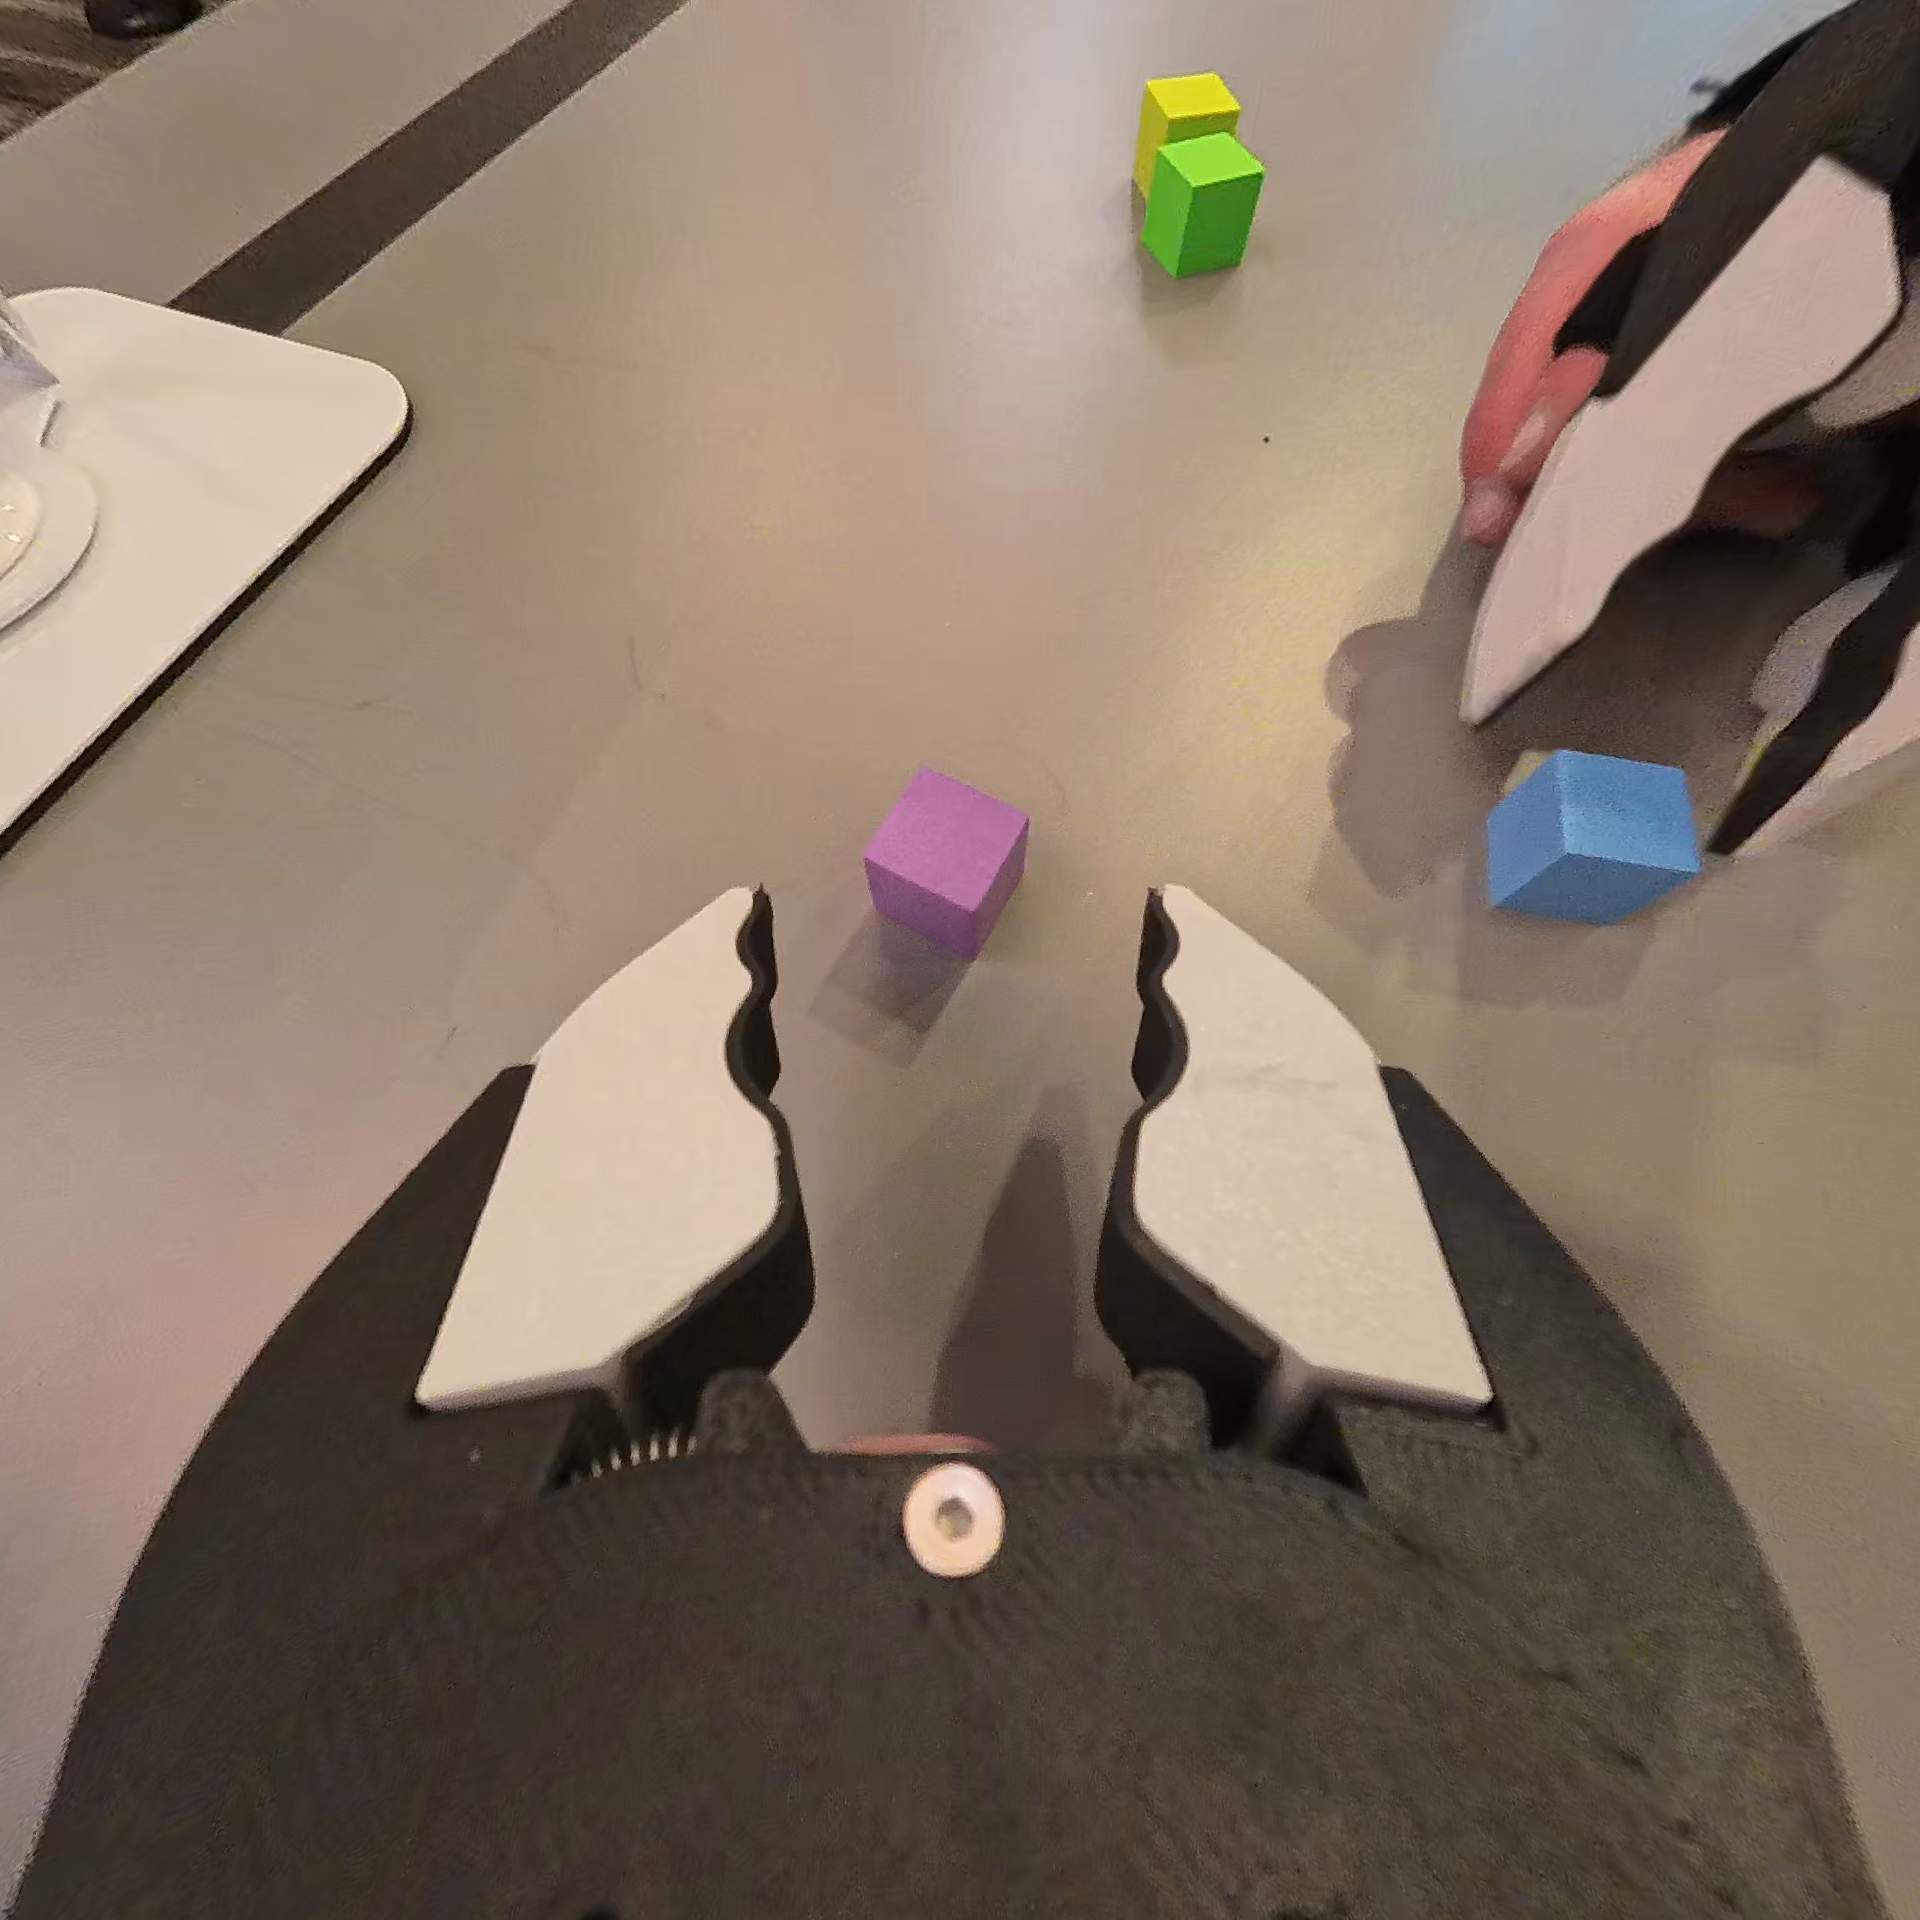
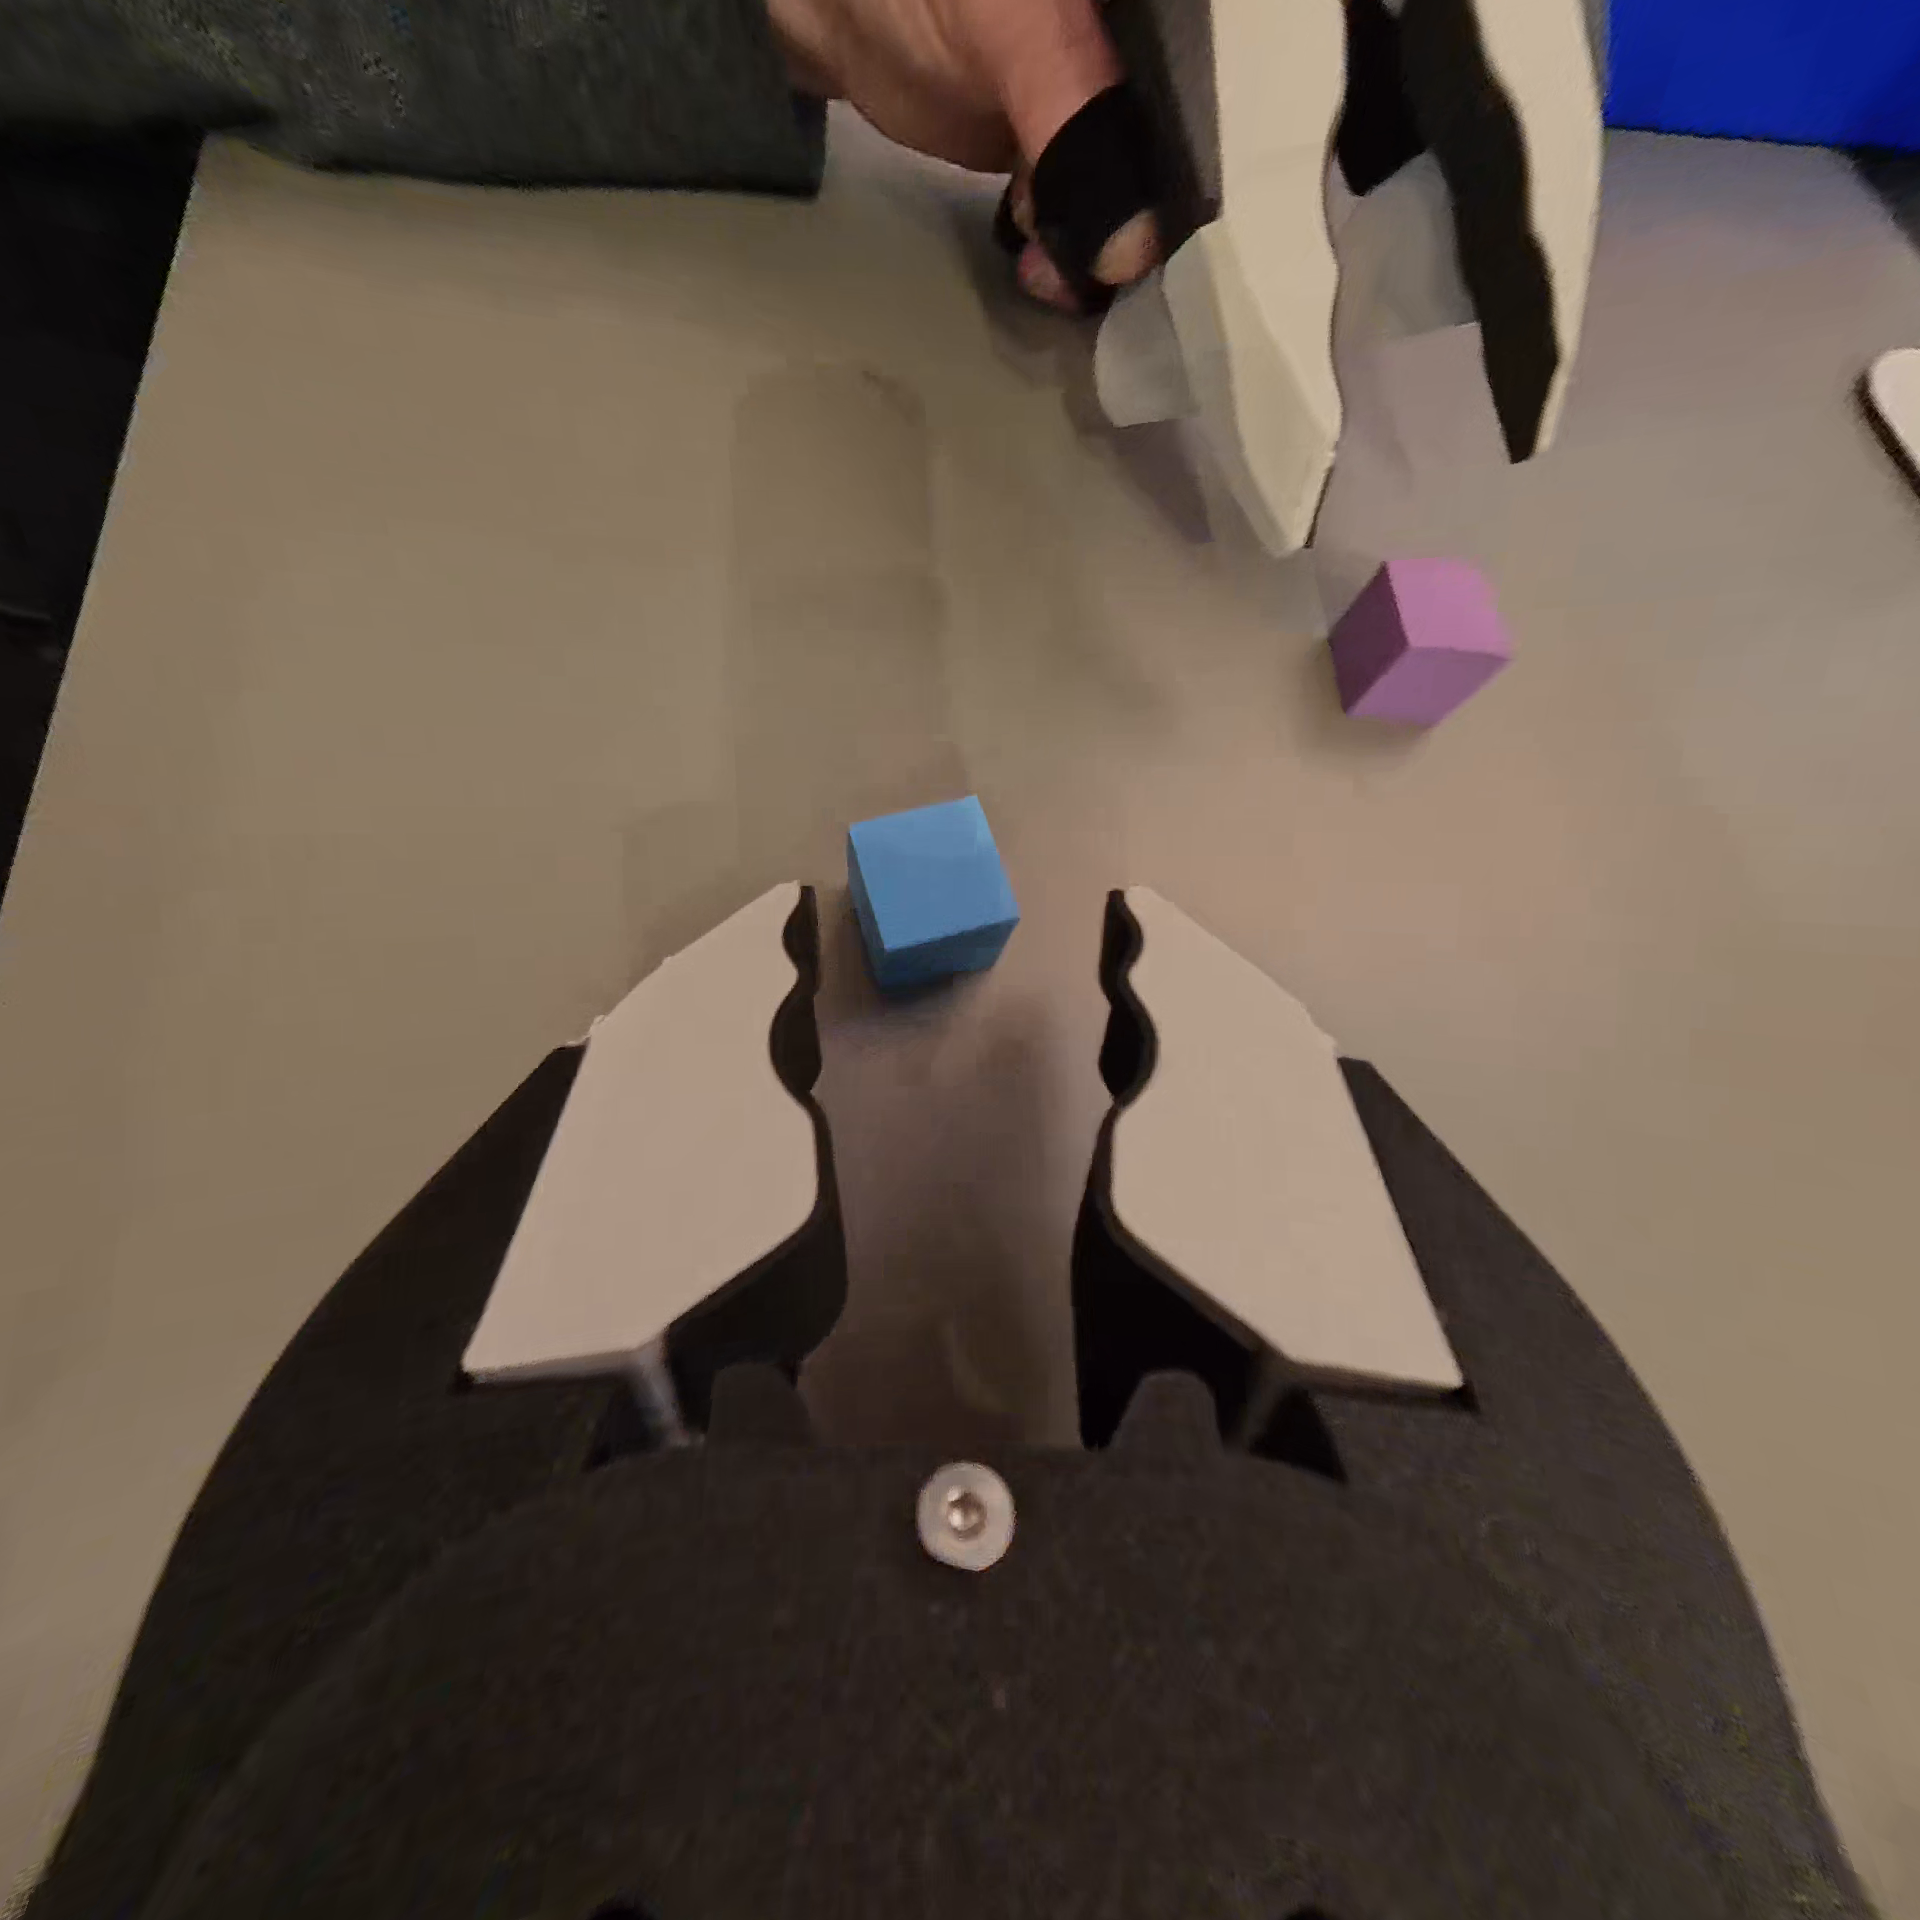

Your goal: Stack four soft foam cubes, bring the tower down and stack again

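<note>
My left gripper [image 1: 956,894] is open and empty above the grey table [image 1: 727,520]. A purple cube [image 1: 945,860] sits on the table just beyond its fingertips, not touched. My right gripper [image 2: 961,894] is open and empty. A blue cube [image 2: 928,894] sits on the table between its fingertips, near the left one, and neither pad presses on it. A green cube [image 1: 1203,206] and a yellow cube [image 1: 1184,114] stand together far back in the left wrist view. The purple cube [image 2: 1418,639] and the left gripper [image 2: 1413,488] show in the right wrist view; the blue cube [image 1: 1590,836] and right gripper [image 1: 1600,779] show at the right of the left wrist view.
A white mat [image 1: 187,499] with a clear glass base [image 1: 31,520] on it lies at the left. A dark stripe [image 1: 416,145] runs across the far table. A person's sleeve [image 2: 416,94] and hand [image 2: 935,73] are at the table's far edge.
</note>
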{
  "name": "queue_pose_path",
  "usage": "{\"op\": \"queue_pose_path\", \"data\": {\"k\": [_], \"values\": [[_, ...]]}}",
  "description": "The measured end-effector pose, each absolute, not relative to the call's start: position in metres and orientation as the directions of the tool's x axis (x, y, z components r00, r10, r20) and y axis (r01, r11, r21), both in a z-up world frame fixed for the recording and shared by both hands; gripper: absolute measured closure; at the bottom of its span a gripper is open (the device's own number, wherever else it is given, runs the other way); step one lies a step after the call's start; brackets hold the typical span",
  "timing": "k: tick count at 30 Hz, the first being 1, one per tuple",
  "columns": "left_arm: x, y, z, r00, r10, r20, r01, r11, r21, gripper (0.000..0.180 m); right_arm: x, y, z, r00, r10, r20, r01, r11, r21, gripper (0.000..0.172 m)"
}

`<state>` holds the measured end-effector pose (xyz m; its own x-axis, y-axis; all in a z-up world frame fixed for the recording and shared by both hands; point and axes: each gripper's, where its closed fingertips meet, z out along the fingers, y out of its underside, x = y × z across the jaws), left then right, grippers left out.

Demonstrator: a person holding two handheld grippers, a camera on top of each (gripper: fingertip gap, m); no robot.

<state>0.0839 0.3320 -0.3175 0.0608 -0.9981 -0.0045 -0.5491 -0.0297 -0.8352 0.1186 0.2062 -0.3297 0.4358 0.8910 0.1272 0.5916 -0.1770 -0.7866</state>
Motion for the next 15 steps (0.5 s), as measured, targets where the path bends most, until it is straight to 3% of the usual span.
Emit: {"op": "queue_pose_path", "data": {"k": [1, 3, 10, 15], "values": [[0.084, 0.332, -0.316, 0.061, -0.998, 0.001, -0.542, -0.035, -0.840, 0.115, 0.115, 0.208, -0.331, 0.418, 0.900, 0.121, 0.597, -0.172, -0.783, 0.126], [0.084, 0.332, -0.317, 0.058, -0.998, 0.014, -0.542, -0.043, -0.839, 0.117, 0.110, 0.208, -0.332, 0.387, 0.917, 0.101, 0.603, -0.169, -0.779, 0.145], [0.079, 0.338, -0.313, 0.076, -0.997, -0.017, -0.526, -0.026, -0.850, 0.117, 0.105, 0.248, -0.309, 0.496, 0.865, 0.074, 0.536, -0.238, -0.810, 0.146], [0.071, 0.349, -0.313, 0.113, -0.992, -0.052, -0.524, -0.016, -0.852, 0.119, 0.108, 0.297, -0.288, 0.584, 0.810, 0.052, 0.544, -0.342, -0.766, 0.146]]}}
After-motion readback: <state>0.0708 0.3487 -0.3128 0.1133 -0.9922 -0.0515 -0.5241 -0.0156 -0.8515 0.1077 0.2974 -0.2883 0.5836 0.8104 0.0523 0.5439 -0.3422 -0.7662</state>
